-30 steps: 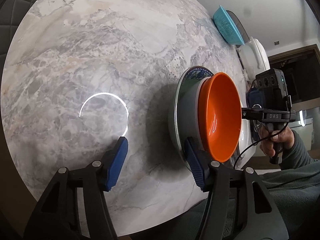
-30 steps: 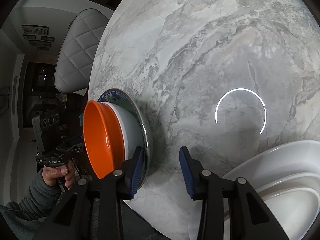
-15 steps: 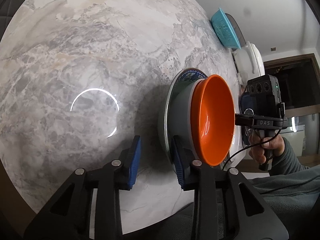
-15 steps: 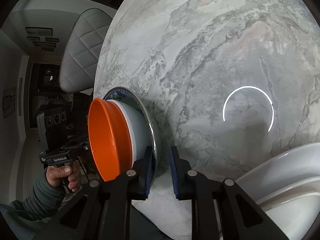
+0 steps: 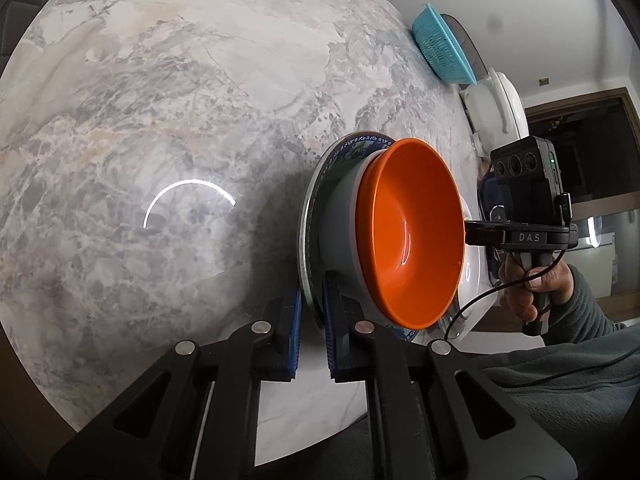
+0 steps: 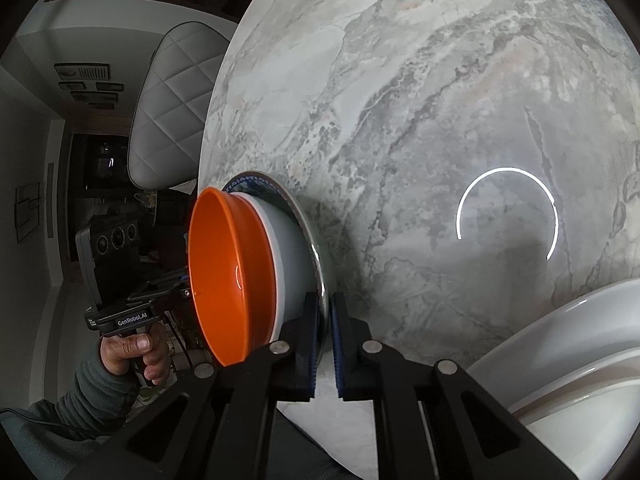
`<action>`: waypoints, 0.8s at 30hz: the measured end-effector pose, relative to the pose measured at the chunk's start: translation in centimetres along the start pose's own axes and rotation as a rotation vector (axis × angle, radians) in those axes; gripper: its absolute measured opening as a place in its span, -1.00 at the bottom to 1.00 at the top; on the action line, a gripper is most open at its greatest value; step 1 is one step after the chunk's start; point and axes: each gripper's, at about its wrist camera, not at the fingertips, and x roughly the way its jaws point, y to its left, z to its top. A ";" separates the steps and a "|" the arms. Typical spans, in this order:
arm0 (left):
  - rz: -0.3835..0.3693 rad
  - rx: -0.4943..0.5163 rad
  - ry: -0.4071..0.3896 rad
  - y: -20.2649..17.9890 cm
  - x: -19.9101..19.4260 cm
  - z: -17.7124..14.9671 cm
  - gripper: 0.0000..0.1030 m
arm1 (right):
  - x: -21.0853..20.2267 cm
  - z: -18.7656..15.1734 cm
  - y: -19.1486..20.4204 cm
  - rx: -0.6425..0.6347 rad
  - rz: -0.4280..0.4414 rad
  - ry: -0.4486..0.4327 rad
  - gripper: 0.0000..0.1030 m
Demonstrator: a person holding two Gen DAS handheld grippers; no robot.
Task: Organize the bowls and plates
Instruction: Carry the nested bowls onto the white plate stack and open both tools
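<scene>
An orange bowl (image 5: 412,236) sits nested in a white bowl (image 5: 340,236), which stands on a blue-patterned plate (image 5: 316,196) on the marble table. My left gripper (image 5: 312,316) is shut on the plate's rim at one side. My right gripper (image 6: 326,320) is shut on the rim at the opposite side. The right wrist view shows the same orange bowl (image 6: 224,276), white bowl (image 6: 288,260) and plate (image 6: 310,236). The stack appears to rest near the table's edge.
A large white dish (image 6: 568,364) lies close by on the table. A white dish (image 5: 500,116) and a turquoise basket (image 5: 442,46) stand along the edge beyond. A quilted chair (image 6: 172,108) stands beside the table (image 6: 420,100).
Both grippers have closed from wide open onto opposite sides of the plate's rim. The stack of bowls has stayed on the plate.
</scene>
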 end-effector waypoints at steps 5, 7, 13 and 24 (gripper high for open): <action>0.009 -0.008 0.011 -0.2 0.2 0.3 -0.86 | 0.0 0.1 -0.1 0.004 -0.001 -0.001 -0.82; 0.011 -0.009 0.013 -0.3 0.2 0.3 -0.86 | -0.1 0.1 -0.2 0.012 0.002 0.000 -0.82; 0.019 0.001 0.009 -1.2 -0.2 0.7 -0.86 | -0.8 -0.1 -0.3 0.019 0.000 -0.015 -0.82; 0.023 0.099 0.017 -7.7 -1.3 2.8 -0.85 | -5.3 -1.9 -0.6 0.052 0.017 -0.100 -0.82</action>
